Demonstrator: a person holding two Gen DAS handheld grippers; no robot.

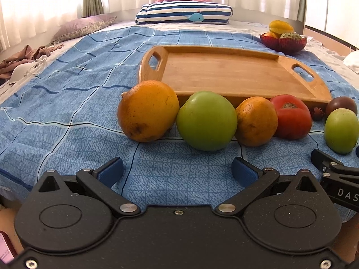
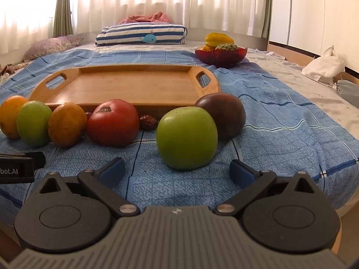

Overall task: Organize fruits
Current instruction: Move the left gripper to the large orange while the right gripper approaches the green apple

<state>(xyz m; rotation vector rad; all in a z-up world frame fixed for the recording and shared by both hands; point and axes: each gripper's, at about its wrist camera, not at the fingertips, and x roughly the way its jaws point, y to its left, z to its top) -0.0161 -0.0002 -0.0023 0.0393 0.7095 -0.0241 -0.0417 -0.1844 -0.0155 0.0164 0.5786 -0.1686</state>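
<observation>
Both tools, left (image 1: 177, 171) & right (image 2: 177, 171), spread wide and empty; fruit row (image 1: 206, 121) lies on the bed, near edge of bare tray (image 1: 224, 74). Risk: round fruit nudged, rolling on soft blanket (image 1: 67, 103)

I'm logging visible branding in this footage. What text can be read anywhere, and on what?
"DAS", cut off at the edge: on the right hand-held gripper.
"bot.AI", start cut off: on the left hand-held gripper.
Pink label, bottom left corner: print too small to read.
</observation>
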